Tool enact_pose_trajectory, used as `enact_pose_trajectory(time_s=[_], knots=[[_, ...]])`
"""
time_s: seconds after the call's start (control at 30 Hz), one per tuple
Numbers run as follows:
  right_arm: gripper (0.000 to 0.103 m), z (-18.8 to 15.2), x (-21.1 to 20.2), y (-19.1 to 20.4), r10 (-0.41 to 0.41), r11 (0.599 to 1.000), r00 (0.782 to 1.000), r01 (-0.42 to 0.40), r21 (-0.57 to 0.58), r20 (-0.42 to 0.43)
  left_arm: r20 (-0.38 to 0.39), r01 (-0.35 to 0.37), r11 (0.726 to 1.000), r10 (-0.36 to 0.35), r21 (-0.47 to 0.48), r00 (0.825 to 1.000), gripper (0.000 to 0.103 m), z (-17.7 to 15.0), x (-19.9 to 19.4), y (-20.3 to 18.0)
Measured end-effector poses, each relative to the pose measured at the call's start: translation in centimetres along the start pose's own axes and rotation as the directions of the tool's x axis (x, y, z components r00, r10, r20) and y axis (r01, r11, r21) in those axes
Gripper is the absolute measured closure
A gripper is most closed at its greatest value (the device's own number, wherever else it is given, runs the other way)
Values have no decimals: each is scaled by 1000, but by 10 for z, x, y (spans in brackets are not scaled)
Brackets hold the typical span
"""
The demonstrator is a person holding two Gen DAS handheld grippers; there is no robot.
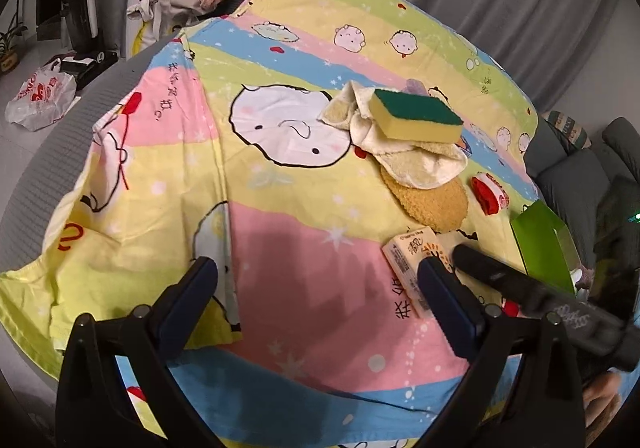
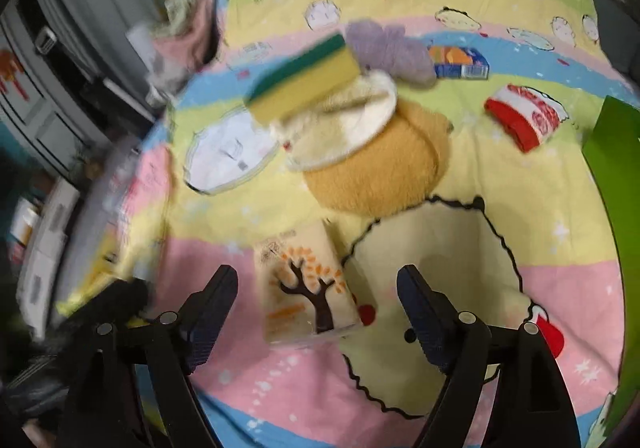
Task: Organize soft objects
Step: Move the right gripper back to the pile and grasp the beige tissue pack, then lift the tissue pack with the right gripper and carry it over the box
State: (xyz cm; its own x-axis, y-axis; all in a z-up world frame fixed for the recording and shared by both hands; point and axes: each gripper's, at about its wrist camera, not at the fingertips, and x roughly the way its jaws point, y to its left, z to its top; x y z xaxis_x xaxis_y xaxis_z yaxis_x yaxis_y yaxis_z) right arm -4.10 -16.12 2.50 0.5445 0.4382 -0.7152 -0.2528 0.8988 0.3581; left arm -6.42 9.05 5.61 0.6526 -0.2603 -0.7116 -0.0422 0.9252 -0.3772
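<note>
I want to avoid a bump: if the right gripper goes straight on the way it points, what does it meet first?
Probably the tissue pack, which lies on the bedsheet between the open fingers of the right gripper. Past it sits the tan plush cloth. Depth is uncertain.

The left gripper point(image 1: 316, 284) hangs over the sheet point(image 1: 280, 232) with jaws apart, nothing between them. Far right, a sponge point(image 1: 416, 114) lies on a cream cloth point(image 1: 404, 152) atop a tan pad point(image 1: 430, 200). A tissue pack point(image 1: 412, 260) lies near the right finger point(image 1: 448, 304).
</note>
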Motion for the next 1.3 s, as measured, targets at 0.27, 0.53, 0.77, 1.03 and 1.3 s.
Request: enact_pose_trajectory(time_s=[0.27,0.53,0.77,1.03,1.3], knots=[[28,11,-17,-8,188,982,981,-190,22,52,-64,89,996,-89,-2,994,11,-6,14,-24],[45,13,8,-15,240,968,970,-235,92,-40,-158,150,989,-150,-8,976,30,-14,40,-48],[44,13,30,-21,253,962,960,-236,136,-121,-214,184,983,-185,-23,959,58,-19,59,-59],[44,10,45,-26,242,962,959,-218,163,-145,-196,179,983,-169,35,966,69,-20,56,-72],[44,6,17,-18,271,955,962,-265,134,-26,-62,166,974,-158,152,985,69,-16,24,-83]])
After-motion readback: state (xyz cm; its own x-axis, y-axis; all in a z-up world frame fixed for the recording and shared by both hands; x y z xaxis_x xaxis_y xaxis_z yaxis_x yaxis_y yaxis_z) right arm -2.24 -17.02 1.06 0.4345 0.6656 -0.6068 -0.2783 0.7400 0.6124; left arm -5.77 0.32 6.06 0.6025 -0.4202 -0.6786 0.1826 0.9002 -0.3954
